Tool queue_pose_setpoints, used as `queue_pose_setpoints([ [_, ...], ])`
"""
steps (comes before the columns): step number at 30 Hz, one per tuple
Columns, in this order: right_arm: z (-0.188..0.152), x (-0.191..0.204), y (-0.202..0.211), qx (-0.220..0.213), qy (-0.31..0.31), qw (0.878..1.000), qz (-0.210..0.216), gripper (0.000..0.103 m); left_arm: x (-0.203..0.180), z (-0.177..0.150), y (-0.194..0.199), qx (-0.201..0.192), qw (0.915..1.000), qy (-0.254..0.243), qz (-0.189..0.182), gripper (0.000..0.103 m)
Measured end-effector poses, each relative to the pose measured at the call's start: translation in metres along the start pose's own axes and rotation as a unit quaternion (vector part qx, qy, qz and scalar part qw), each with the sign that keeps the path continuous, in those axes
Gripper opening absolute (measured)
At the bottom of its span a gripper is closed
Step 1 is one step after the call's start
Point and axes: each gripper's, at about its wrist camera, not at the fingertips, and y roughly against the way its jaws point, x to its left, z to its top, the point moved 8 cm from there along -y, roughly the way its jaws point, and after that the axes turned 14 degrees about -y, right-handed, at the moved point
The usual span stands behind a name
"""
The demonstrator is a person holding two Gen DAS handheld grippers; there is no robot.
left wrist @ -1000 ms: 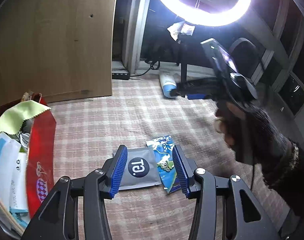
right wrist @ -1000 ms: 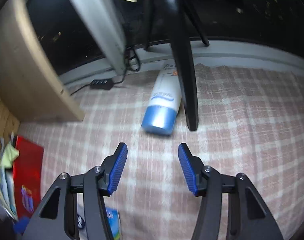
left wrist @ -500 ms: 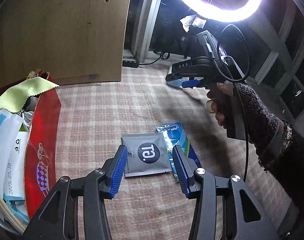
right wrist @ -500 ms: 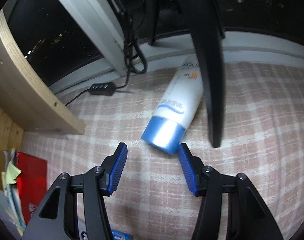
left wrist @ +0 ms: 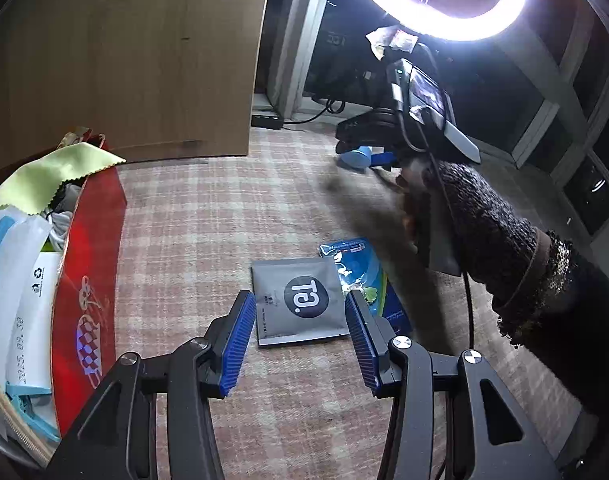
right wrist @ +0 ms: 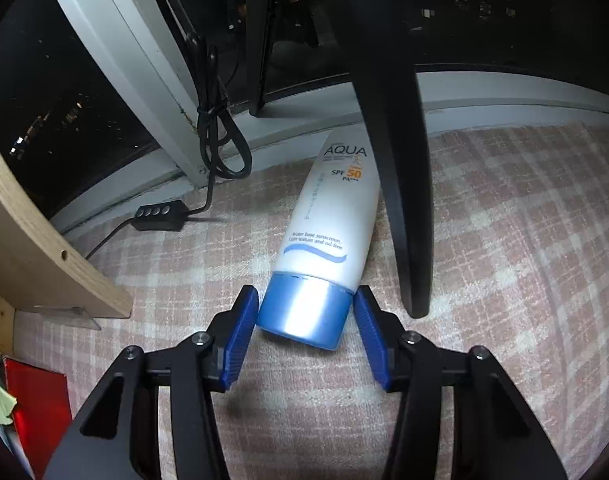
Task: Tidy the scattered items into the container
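— Where does the right gripper (right wrist: 306, 334) stand?

— Low over the checked cloth (right wrist: 504, 240), jaws spread, one blue pad (right wrist: 240, 340) on each side of the sunscreen tube (right wrist: 324, 220)'s blue cap (right wrist: 304, 312).

— Touching it?

— Very close; contact can't be told. The tube lies flat, just beside a black stand leg (right wrist: 400, 160).

— Anything else?

— A cable controller (right wrist: 158, 214) by the window sill.

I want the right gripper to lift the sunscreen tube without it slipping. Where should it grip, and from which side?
Grip the blue cap, coming in low along the cloth from the cap end. The tube lies flat with its cap toward the right gripper, whose open fingers already flank it. The cap is round and looks rigid; the white body tapers away and a black stand leg crowds its right.
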Motion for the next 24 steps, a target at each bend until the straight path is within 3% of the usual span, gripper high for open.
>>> queue_pose_setpoints([
  [5, -0.017, -0.011, 0.023, 0.022, -0.004, 0.999, 0.036, 0.044, 0.000, -0.001, 0.006, -0.003, 1.0000, -0.002, 0.002, 0.045],
  [10, -0.057, -0.030, 0.059, 0.067, 0.012, 0.995, 0.067, 0.043, 0.001, -0.007, 0.009, -0.002, 1.0000, 0.004, 0.006, 0.045],
  [20, -0.149, -0.074, 0.116, 0.151, 0.083, 0.983, 0.056, 0.044, 0.009, -0.024, 0.011, 0.010, 0.9994, 0.006, 0.033, 0.045],
  [24, -0.143, -0.042, 0.134, 0.121, 0.137, 0.981, 0.071, 0.049, 0.013, -0.032, 0.009, 0.021, 0.9989, 0.008, 0.041, 0.045],
])
